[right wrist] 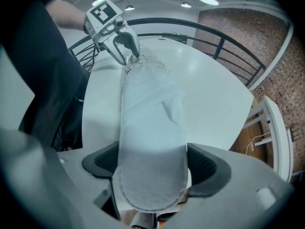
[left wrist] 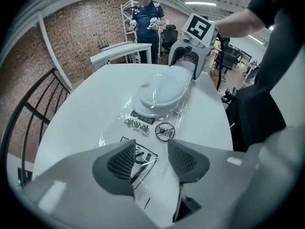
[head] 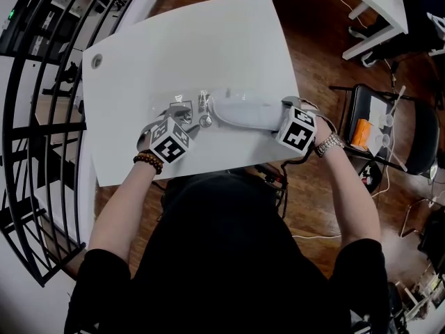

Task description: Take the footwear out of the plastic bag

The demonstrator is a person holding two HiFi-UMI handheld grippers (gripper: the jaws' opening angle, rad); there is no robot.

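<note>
Standing on a wood floor point(head: 327, 207) beside a brick wall point(left wrist: 71, 37), the white table point(head: 208, 40) bears the slipper point(head: 243, 111) inside its plastic bag point(left wrist: 143, 123). A black railing point(head: 42, 117) curves left; a chair point(head: 417, 138) stands right. The right gripper point(right wrist: 152, 162) clamps the slipper's end through the film. The left gripper point(left wrist: 151, 159) has its jaws apart around the bag's printed edge.

The white rounded table point(head: 208, 47) is smooth, hard and matt. The clear plastic bag point(left wrist: 119, 130) with black print is thin glossy film, creased and reflective. The white cloth slipper point(right wrist: 152, 142) is soft, matt, finely fuzzy fabric. At 1 o'clock, the brown wooden floor point(head: 313, 19) shows a slight sheen.
</note>
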